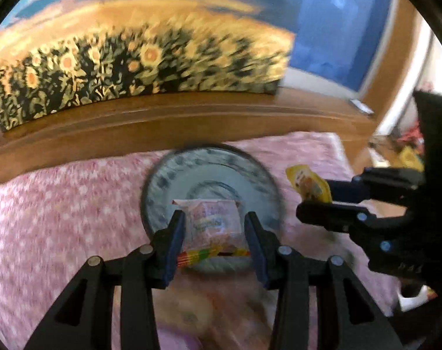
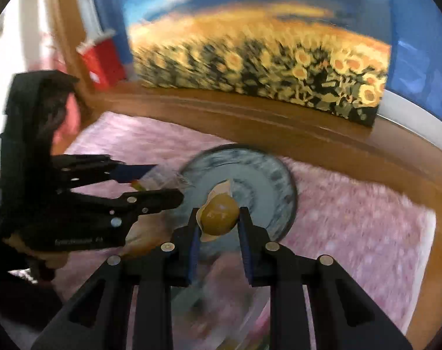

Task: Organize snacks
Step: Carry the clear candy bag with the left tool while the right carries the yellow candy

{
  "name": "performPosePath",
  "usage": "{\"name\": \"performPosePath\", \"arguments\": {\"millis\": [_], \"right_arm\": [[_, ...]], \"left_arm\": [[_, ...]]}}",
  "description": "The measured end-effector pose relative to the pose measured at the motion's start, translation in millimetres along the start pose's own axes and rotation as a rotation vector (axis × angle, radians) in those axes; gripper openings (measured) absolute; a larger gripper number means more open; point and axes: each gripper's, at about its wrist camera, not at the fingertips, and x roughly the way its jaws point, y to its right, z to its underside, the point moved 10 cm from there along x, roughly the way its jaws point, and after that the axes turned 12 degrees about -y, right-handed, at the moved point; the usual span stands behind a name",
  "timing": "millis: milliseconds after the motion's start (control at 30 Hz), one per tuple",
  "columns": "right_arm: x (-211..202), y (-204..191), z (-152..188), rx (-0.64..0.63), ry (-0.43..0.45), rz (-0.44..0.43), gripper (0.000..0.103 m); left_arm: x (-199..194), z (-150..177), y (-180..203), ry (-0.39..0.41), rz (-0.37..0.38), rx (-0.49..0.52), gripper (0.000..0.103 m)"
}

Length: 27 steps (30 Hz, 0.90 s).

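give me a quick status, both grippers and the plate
Left gripper shut on clear snack packet. Right gripper shut on yellow snack. Plate bare, nothing blocking.

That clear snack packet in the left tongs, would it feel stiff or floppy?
Probably floppy and light: the clear snack packet looks like thin film and is held only by its sides between the left tongs. The glossy wrapper may be slippery. It seems flat, so it is unlikely to roll.
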Motion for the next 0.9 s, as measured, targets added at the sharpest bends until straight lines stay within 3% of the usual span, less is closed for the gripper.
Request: {"name": "performPosePath", "arguments": {"millis": [133, 433, 500, 533, 700, 900], "right_arm": [[48.1, 21.3, -14.8, -0.013, -0.101, 0.016, 0.026], [91.4, 42.8, -18.4, 0.048, -0.179, 0.005, 0.032], [85.2, 44.2, -21.3, 0.053, -0.155, 0.010, 0.054], [80.3, 44.1, -23.7, 0.051, -0.143, 0.017, 0.057], [29.0, 39.6, -28.1, 0.065, -0.031, 0.052, 0.058], [-31.0, 10.2, 11.9, 0.082, 0.054, 0.058, 0.058]], "left_arm": [[38.1, -14.4, -17.9, -0.067, -0.017, -0.047, 0.044], [66.8, -8.5, -30.3, -0.118, -0.051, -0.039, 0.045], [65.1, -6.9, -30.6, -0.120, -0.035, -0.044, 0.052], [62.3, -7.0, -30.8, -0.120, -0.027, -0.053, 0.055], [18.2, -2.9, -32.4, -0.078, 0.022, -0.095, 0.057], [-45.7, 46.0, -17.6, -0.002, -0.019, 0.033, 0.057]]}}
